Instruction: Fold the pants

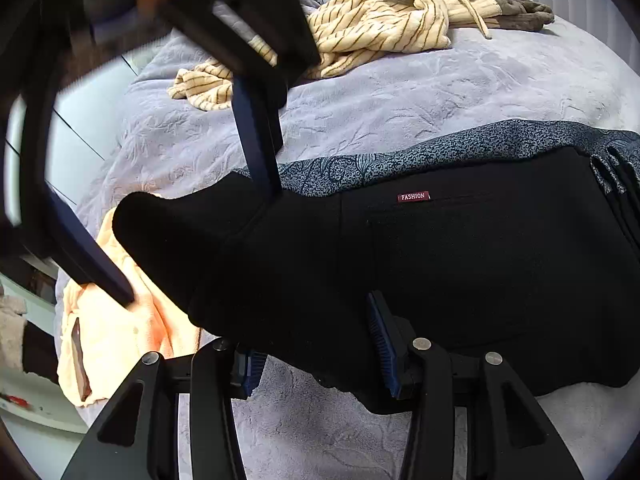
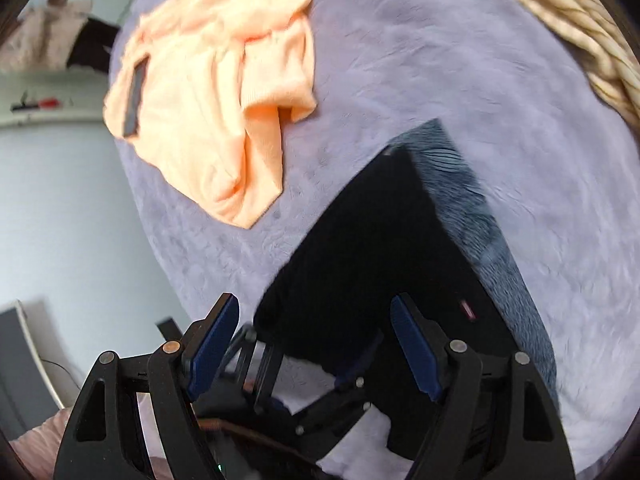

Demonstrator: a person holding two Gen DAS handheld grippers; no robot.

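Black pants (image 1: pixel 460 264) with a red "FASHION" label (image 1: pixel 414 196) lie folded on the lavender bedspread (image 1: pixel 380 96), on top of a blue patterned garment (image 1: pixel 400 160). My left gripper (image 1: pixel 316 344) is open, with its fingers either side of the near edge of the pants. My right gripper (image 1: pixel 196 240) shows from above in the left wrist view, open, over the left end of the pants. In the right wrist view my right gripper (image 2: pixel 316 320) is open above the black pants (image 2: pixel 360 260), and the left gripper (image 2: pixel 304 380) lies below it.
A peach garment (image 2: pixel 216 92) lies on the bed left of the pants; it also shows in the left wrist view (image 1: pixel 112 320). A cream striped garment (image 1: pixel 380 20) and a brown one (image 1: pixel 520 8) lie at the far side. The bed edge and the floor (image 2: pixel 60 208) are to the left.
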